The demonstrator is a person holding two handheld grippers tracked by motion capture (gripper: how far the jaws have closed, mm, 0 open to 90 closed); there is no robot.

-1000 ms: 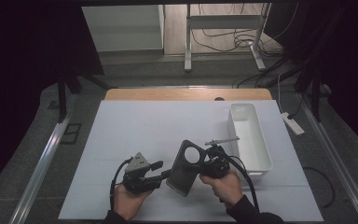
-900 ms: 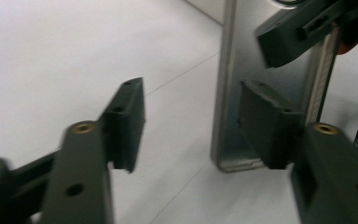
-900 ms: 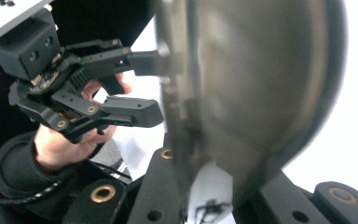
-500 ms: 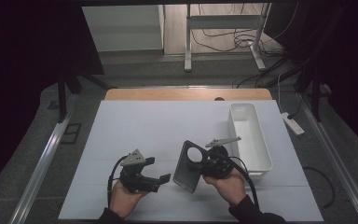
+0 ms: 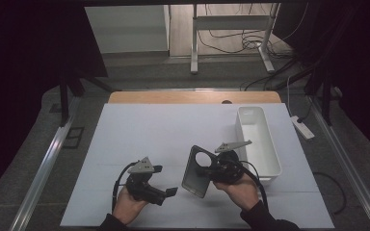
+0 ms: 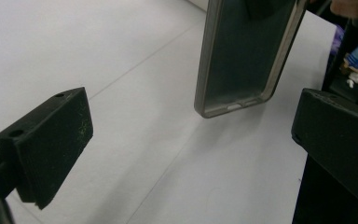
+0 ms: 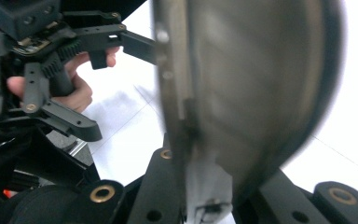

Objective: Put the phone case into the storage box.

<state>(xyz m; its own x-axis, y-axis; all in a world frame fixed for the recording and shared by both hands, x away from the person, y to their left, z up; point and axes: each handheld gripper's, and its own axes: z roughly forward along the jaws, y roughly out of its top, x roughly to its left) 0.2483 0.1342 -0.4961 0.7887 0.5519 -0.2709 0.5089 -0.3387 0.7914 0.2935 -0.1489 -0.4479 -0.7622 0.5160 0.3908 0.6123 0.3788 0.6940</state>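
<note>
R gripper (image 5: 207, 169) clamps phone case (image 5: 196, 171) edge | L gripper (image 5: 166, 194) jaws apart, near case | table (image 5: 139, 130) roomy

High view from above, facing forward and down, two gripper views riding close — all sharing the phone case (image 5: 197, 171).

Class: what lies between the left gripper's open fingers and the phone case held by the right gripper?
Only bare white table: the left gripper view shows nothing between the left gripper and the phone case.
</note>
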